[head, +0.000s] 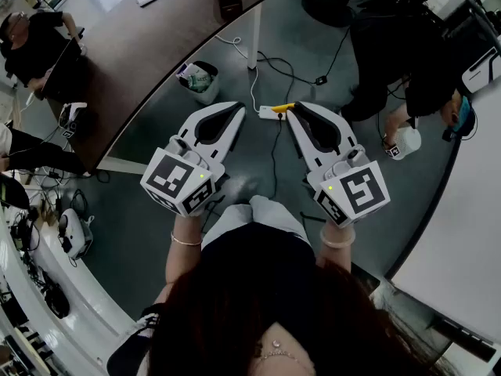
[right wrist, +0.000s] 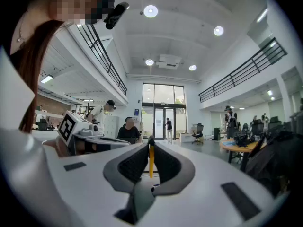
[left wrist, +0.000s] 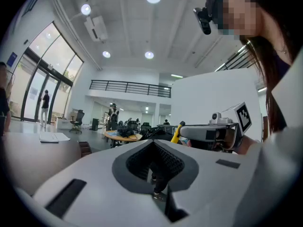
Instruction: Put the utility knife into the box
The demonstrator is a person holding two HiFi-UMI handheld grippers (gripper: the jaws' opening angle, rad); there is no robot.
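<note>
One utility knife point(right wrist: 151, 157), yellow, is pinched between the jaws of my right gripper point(head: 290, 112) above the floor point(head: 149, 131); my left gripper point(head: 238, 110) has its jaws pressed together, empty.

Left tongs point(head: 237, 110), right tongs point(head: 291, 111) — both closed

We see matt white moulded plastic on the left gripper point(head: 239, 108) and the right gripper point(head: 290, 114). Each is lined with dark, finely ribbed pads point(right wrist: 131, 162) that look rubbery. The slim yellow utility knife point(right wrist: 151, 159) seems to be smooth plastic, though we only view it edge-on. At upper left, the long dark brown table point(head: 149, 45) has a smooth, faintly glossy wood-look top. The grey floor point(head: 290, 30) carries a polished sheen.
</note>
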